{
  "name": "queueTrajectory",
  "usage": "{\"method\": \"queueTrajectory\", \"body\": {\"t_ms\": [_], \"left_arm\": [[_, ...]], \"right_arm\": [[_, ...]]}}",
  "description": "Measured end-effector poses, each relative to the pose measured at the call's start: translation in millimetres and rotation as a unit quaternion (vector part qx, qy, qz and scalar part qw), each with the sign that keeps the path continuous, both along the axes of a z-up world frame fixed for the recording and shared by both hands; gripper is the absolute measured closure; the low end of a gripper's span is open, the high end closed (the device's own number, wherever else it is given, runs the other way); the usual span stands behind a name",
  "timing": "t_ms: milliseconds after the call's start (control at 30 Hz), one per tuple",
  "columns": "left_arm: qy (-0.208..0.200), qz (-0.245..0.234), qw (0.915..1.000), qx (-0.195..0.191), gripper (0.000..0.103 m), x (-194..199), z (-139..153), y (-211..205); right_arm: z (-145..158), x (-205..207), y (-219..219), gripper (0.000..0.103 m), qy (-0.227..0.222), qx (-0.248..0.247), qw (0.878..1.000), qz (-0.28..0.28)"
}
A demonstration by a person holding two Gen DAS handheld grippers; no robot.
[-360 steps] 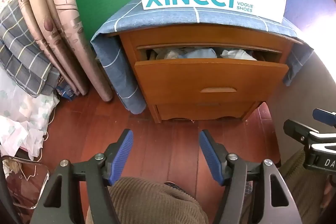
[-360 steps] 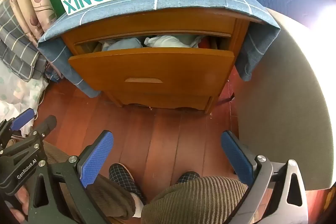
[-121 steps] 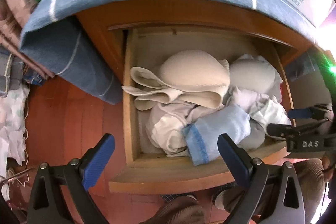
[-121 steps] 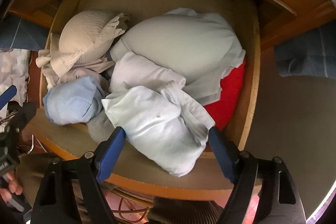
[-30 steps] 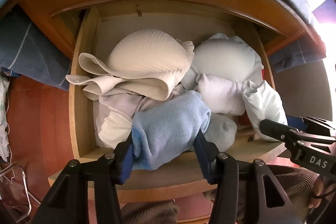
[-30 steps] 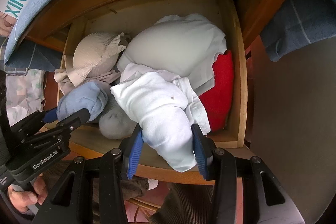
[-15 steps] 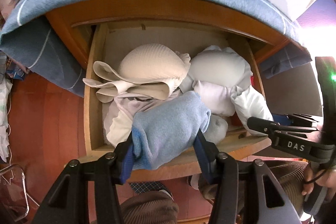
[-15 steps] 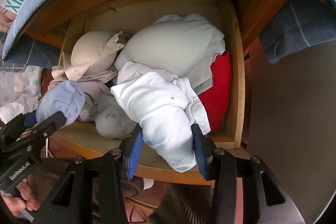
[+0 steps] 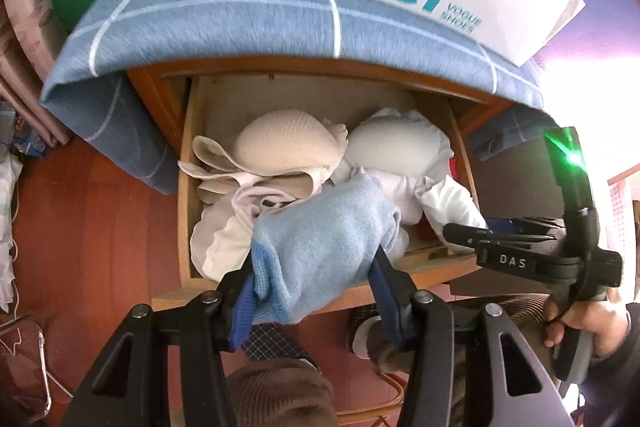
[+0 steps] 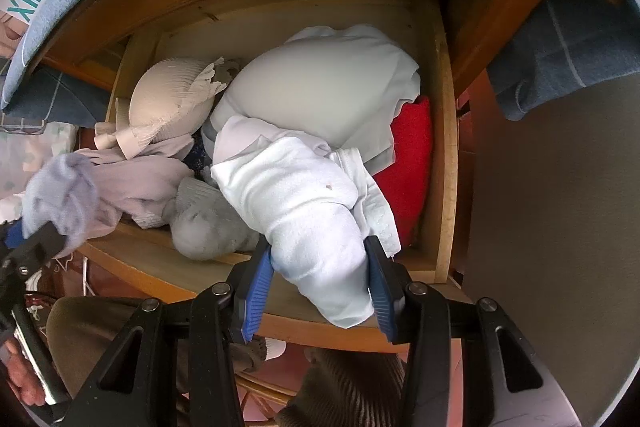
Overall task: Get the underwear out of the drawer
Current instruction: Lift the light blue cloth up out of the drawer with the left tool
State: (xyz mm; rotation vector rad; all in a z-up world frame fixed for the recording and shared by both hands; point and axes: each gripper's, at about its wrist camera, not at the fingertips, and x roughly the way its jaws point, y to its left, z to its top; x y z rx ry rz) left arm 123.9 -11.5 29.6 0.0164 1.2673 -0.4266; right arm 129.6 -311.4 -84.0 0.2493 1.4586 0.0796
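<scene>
Left tongs (image 9: 316, 291) pinch a rolled light-blue fleece garment (image 9: 324, 247), apparently lifted above the open wooden drawer's (image 10: 444, 163) front edge. Right tongs (image 10: 318, 291) pinch a rolled white cotton garment (image 10: 308, 211) at the front-right corner.

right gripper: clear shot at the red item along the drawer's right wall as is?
Probably not yet. The right gripper is shut on a white garment, so its jaws are occupied, and that garment and a pale bundle overlap the red item. Only its right side shows.
</scene>
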Motion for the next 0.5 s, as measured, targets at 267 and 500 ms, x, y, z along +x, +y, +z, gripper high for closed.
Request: {"method": "queueTrajectory", "body": {"t_ms": [267,500], "left_arm": [[-0.004,0.0,0.9998,-0.018,0.051,5,17,7],[0.012,0.006,0.9999,-0.009,0.05,8,7,10]], "right_arm": [[-1,-1,-2,0.061,0.001,0.004,1.0,-0.002],[-1,-1,-3,0.061,0.0,0.008,1.0,-0.006]]}}
